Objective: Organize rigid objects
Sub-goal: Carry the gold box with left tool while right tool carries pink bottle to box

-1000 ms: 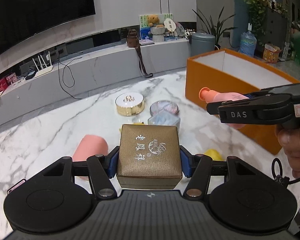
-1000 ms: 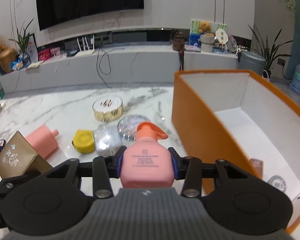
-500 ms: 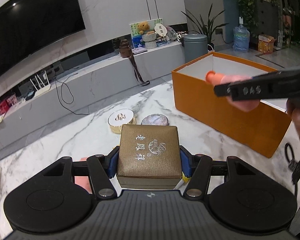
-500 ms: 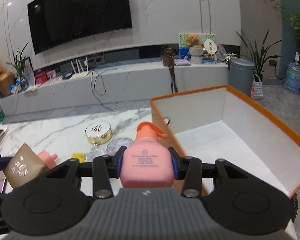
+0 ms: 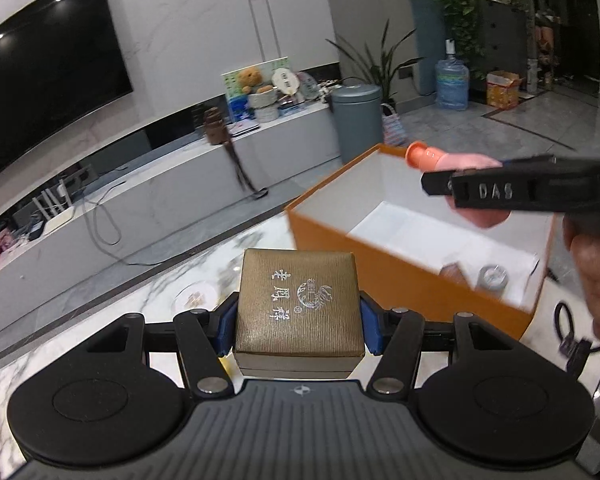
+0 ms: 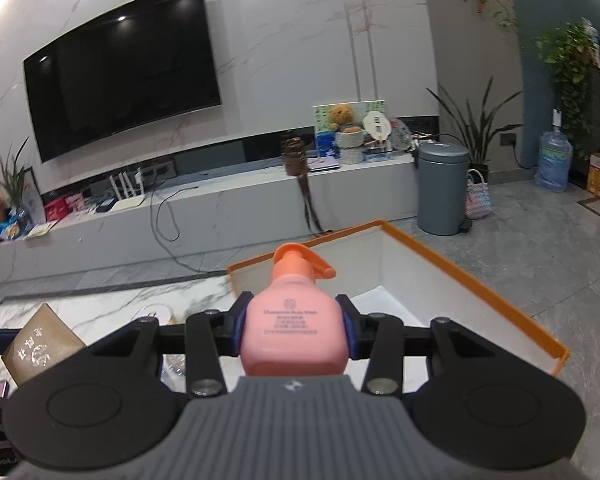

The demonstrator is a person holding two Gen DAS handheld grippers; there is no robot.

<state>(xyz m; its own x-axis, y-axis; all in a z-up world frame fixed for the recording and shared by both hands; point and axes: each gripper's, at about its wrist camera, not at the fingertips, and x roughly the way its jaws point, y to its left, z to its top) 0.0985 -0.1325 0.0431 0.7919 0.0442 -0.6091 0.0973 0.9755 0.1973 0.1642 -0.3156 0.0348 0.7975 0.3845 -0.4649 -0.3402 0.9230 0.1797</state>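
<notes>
R tongs (image 6: pixel 295 330) round pink bottle (image 6: pixel 295 330)

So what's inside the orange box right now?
The orange box holds a small round silver thing beside a brownish item on its white floor; its near wall hides the rest.

Gold ribbed box (image 5: pixel 298 304), silver lettering; pink pump bottle (image 6: pixel 294 330), orange cap; orange carton (image 5: pixel 400 280), white inside.

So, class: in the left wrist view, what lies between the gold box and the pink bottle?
The near wall of the orange box lies between the gold box and the pink bottle, seen in the left wrist view.
</notes>
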